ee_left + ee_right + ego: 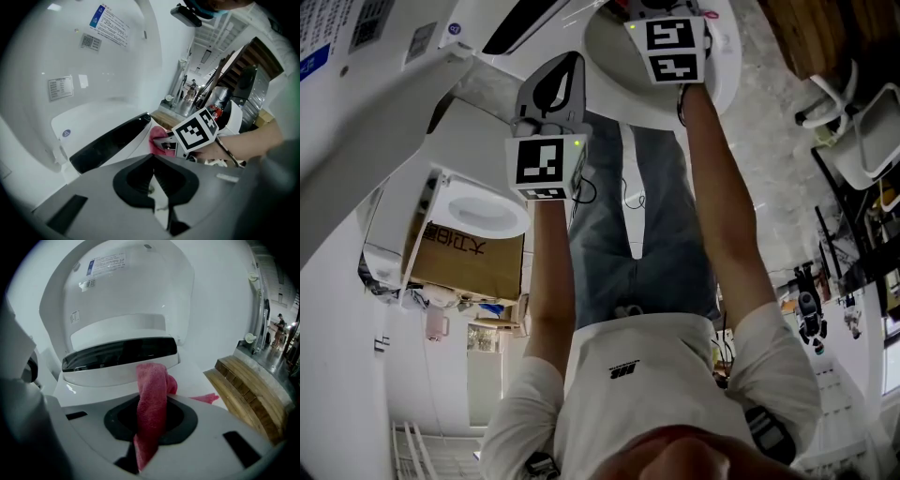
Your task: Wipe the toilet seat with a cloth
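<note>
- Firmly shut, the right gripper has its jaws pinched on a pink cloth, with no gap showing beyond the fabric's thickness.
- The cloth runs up between the jaws and bunches just past their tips. One loose corner lies to the jaws' right, on the white toilet seat.
- Ahead of the right jaws stand a dark glossy strip and, above it, the raised lid.
- The left gripper has its jaws closed against each other with nothing between them.
- It hangs clear of the toilet. The right gripper and the cloth sit just ahead of its tips and slightly to their right.
</note>
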`<control>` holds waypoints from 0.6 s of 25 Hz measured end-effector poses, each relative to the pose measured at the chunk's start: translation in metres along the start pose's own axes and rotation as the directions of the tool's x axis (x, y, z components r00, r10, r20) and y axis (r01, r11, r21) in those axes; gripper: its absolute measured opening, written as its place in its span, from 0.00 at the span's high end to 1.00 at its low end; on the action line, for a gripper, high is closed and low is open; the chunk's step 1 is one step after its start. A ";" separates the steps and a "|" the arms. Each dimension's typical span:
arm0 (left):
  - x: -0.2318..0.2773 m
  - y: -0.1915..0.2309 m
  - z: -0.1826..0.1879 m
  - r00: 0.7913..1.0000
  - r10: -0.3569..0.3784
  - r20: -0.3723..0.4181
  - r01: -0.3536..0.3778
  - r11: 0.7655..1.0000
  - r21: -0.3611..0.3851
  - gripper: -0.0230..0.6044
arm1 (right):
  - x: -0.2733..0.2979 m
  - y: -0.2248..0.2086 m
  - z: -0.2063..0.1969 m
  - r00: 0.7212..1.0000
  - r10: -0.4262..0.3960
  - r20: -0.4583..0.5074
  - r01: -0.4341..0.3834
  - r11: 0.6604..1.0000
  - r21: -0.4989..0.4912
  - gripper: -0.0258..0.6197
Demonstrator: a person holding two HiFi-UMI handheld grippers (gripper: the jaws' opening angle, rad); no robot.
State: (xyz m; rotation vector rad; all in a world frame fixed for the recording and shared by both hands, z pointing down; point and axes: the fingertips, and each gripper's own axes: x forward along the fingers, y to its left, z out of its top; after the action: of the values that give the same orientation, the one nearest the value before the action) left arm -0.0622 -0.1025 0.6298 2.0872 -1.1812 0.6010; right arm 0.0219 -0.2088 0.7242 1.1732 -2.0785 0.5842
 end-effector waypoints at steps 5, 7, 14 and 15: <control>-0.013 0.010 -0.011 1.000 0.014 -0.011 -0.014 1.000 -0.012 0.95 | 0.002 0.025 -0.002 1.000 0.027 -0.004 -0.027 1.000 -0.008 0.89; -0.018 0.014 -0.015 1.000 0.019 -0.007 -0.019 1.000 -0.020 0.95 | 0.002 0.034 -0.003 0.999 0.036 -0.009 -0.036 0.999 -0.015 0.89; -0.036 0.022 -0.029 1.000 0.026 -0.007 -0.026 0.999 -0.026 0.95 | 0.000 0.070 -0.012 0.996 0.079 -0.033 -0.081 0.996 -0.044 0.88; -0.039 0.023 -0.031 1.000 0.027 -0.004 -0.027 0.999 -0.027 0.95 | 0.000 0.076 -0.014 0.995 0.087 -0.037 -0.089 0.995 -0.044 0.89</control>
State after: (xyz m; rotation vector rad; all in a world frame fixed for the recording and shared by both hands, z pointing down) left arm -0.1034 -0.0662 0.6316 2.0497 -1.2105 0.5970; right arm -0.0388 -0.1618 0.7297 1.0424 -2.1107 0.5908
